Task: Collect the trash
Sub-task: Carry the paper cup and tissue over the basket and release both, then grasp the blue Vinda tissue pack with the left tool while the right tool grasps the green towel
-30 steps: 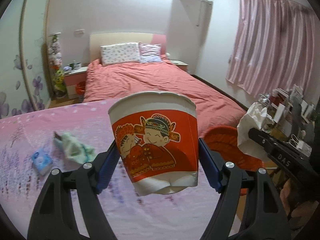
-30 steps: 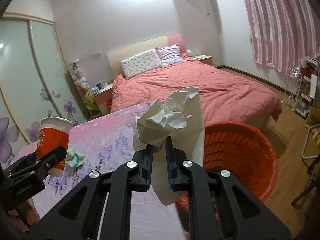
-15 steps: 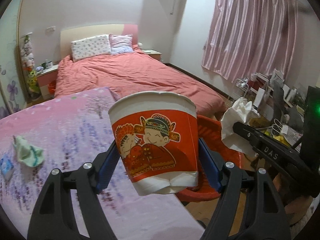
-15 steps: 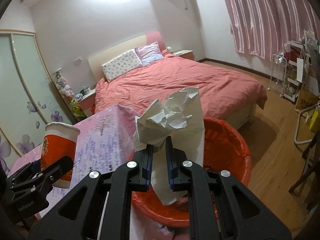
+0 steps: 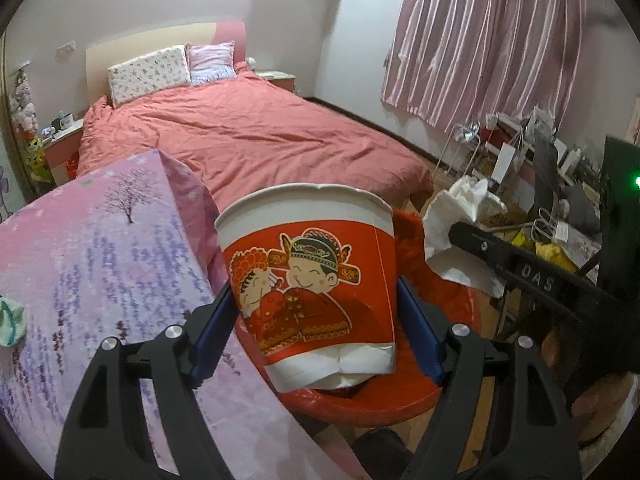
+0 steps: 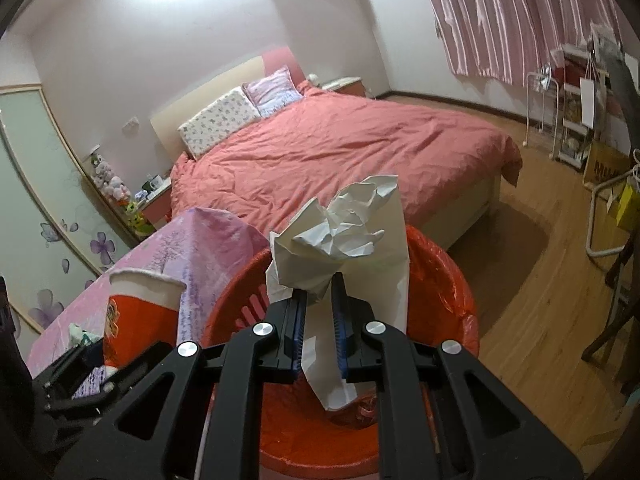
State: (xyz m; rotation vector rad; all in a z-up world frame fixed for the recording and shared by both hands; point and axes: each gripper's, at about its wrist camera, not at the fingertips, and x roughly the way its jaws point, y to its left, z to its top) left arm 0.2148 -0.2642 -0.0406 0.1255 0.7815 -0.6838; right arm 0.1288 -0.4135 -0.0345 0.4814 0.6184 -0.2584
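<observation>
Cup point(image 5: 316, 280), paper point(image 6: 344, 236) (over bin point(image 6: 440, 264))

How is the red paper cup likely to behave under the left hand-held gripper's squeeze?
The paper cup is probably light and easily crushed: its base is already dented. The left hand-held gripper holds it at its sides while the jaws are opening, so it may drop into the red basket.

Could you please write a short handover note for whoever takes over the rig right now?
Left tool: around the paper cup, above the red bin; jaws opening.
Right tool: shut on the crumpled paper, over the bin.
Done: both pieces are at the bin, neither dropped yet.
Left: release both, then probably fetch the green-white wad lying on the table.
</observation>
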